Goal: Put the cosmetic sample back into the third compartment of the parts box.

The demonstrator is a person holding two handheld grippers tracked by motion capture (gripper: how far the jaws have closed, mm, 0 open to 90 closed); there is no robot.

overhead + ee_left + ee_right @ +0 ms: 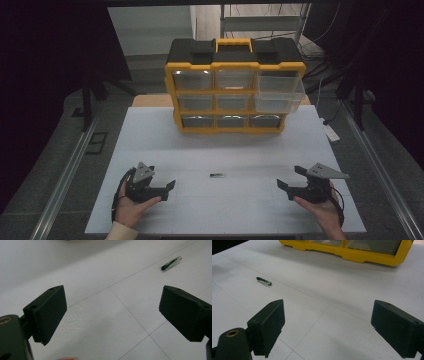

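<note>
Centrally, toward the far side of the white table [150, 150], stands a yellow and black organizer case [234, 85] with a yellow carry handle [233, 44] on top and three rows of three clear drawers in its front. Two drawers at the right, the top-right drawer [280, 82] and the middle-right drawer [278, 102], are pulled out toward the person; the other seven sit flush. What lies inside the drawers is too blurred to tell through the clear fronts, though the two pulled-out ones look see-through with nothing distinct in them.

A small clear tube with a dark end [217, 175] lies flat on the bare table, well in front of the case and roughly midway between the two grippers. It touches neither gripper. In the left gripper view the tube [171, 263] lies up and to the right of the jaws; in the right gripper view it [264, 281] lies up and to the left, with the yellow base of the case beyond.

The left gripper [167, 187] is held in the person's hand low over the near left of the table, jaws spread wide with only table between them. The right gripper [287, 187], near right, likewise has its jaws wide apart and grips nothing.
</note>
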